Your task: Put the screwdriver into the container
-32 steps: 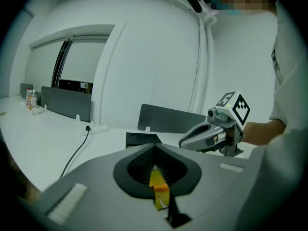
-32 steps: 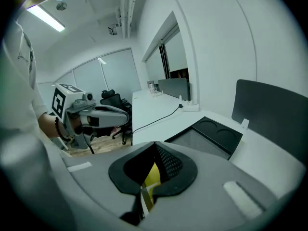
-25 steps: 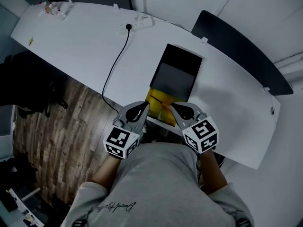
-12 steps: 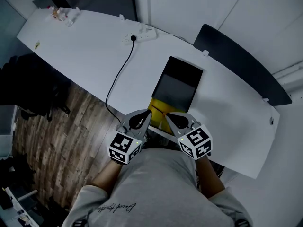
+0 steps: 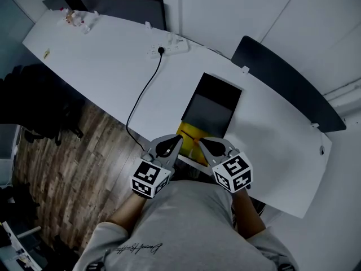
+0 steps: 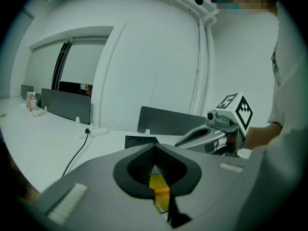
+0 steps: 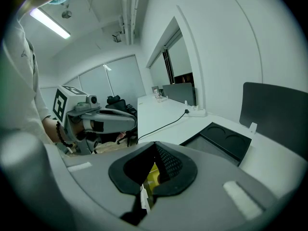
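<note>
Head view: the person holds 2 grippers close to the body at the near edge of a white table (image 5: 101,55), tips angled inward toward each other.

Left gripper (image 5: 178,139): jaws closed, tips meeting, nothing clamped between the pads. Through the opening behind its tips, the left gripper view shows a yellow item (image 6: 157,183) with an orange piece (image 6: 161,192) lying across it.

Right gripper (image 5: 202,141): jaws fully closed, nothing held. Its own view shows a sliver of the same yellow through the gap below the tips.

Container (image 5: 217,92): a shallow black tray, long axis running away from the person, grey floor, 2 round recesses at the far end. The yellow item sits at the tray's near end, just ahead of and between the 2 sets of tips, below them. Neither gripper touches it as far as the views show.

Whether the orange piece is the screwdriver cannot be told; it is too small and mostly hidden by the jaws.

Also on the table: a power strip (image 5: 167,45) near the far edge, with a black cable (image 5: 138,95) running off the near edge toward the wood floor (image 5: 67,151). A dark divider panel (image 5: 282,78) stands along the far right edge.
</note>
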`<state>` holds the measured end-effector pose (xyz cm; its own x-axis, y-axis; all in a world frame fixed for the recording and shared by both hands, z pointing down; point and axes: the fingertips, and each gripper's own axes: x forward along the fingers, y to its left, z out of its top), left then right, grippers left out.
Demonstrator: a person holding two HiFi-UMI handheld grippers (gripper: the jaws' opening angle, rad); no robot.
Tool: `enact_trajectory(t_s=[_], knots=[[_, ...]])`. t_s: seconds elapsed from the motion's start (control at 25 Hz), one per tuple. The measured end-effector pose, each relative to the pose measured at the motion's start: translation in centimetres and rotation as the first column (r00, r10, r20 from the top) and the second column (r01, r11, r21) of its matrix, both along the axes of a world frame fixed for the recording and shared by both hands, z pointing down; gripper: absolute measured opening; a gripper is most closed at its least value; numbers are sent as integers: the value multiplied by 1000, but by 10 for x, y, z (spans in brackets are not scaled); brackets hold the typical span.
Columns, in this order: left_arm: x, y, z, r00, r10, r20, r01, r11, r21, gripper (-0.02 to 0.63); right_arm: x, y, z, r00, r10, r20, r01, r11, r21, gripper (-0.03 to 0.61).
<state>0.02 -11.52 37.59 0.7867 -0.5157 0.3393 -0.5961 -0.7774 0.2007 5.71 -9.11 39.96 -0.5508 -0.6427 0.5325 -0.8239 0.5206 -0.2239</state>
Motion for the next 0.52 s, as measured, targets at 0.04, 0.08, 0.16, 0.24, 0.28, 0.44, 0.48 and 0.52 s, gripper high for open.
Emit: enact_trajectory(t_s=[0.04, 0.08, 0.16, 0.24, 0.28, 0.44, 0.48, 0.52], knots=[[0, 0, 0, 1000, 0, 0, 0, 1000, 0, 0, -1, 0, 0, 1000, -3, -2, 3, 1000, -1, 14], [-1, 0, 0, 1000, -1, 0, 1, 1000, 1, 0, -2, 1, 1, 1000, -5, -4, 5, 1000, -1, 14], [-2, 0, -1, 1000, -2, -1, 2, 1000, 0, 0, -4, 1, 1, 1000, -9, -5, 9, 1000, -3, 14], [-4, 0, -1, 1000, -4, -3, 4, 1000, -1, 0, -6, 2, 1, 1000, -14, -1, 14, 1000, -6, 14], [-4, 0, 0, 1000, -5, -5, 5, 1000, -1, 0, -7, 2, 0, 1000, -17, 2, 17, 1000, -8, 14], [-5, 2, 0, 1000, -9, -8, 9, 1000, -6, 0, -9, 3, 0, 1000, -23, 0, 23, 1000, -11, 14], [-5, 2, 0, 1000, -8, -8, 8, 1000, -7, 0, -9, 4, 0, 1000, -22, -1, 22, 1000, -11, 14], [-4, 3, 0, 1000, -7, -8, 6, 1000, -7, 0, -9, 5, 1, 1000, -21, -1, 21, 1000, -12, 14]])
